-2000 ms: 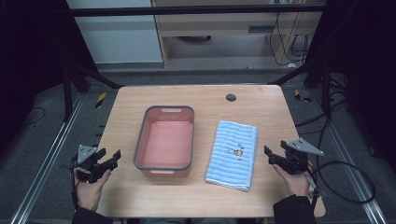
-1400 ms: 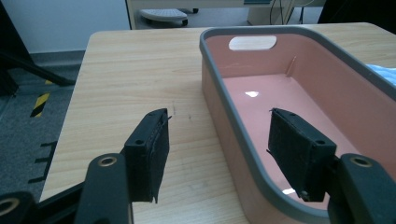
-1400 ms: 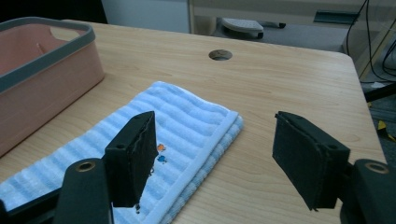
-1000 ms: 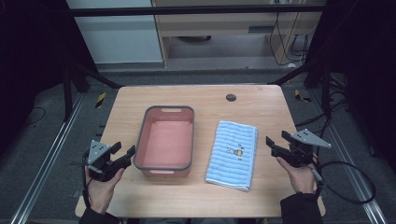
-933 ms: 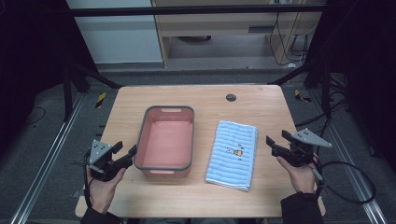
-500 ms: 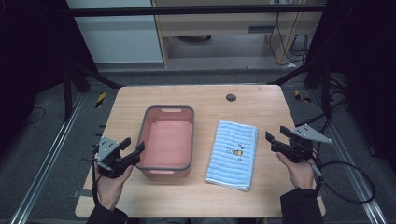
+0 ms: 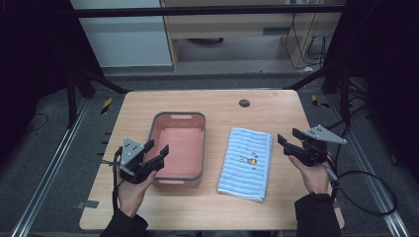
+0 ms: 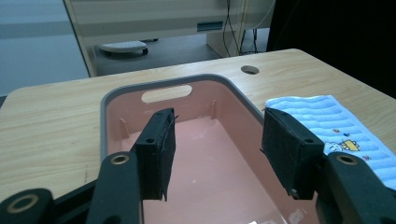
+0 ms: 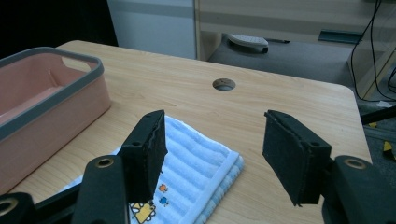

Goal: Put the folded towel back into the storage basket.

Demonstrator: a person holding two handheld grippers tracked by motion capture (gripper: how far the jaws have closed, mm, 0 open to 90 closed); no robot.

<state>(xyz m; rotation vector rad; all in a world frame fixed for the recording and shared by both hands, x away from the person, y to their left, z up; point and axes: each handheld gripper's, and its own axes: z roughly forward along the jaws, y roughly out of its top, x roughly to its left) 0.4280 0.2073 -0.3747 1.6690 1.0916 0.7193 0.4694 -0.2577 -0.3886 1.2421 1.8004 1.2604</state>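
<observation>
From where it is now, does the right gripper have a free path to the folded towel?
Probably yes. The right gripper hangs just beside the blue striped towel, jaws open with nothing between them, and only bare table lies between the two.

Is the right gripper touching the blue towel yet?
Apart. In the high view the right gripper sits past the blue towel's right edge with bare table between them, jaws open and empty.

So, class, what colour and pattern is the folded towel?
Pale blue with white stripes: the towel shows best in the high view.
</observation>
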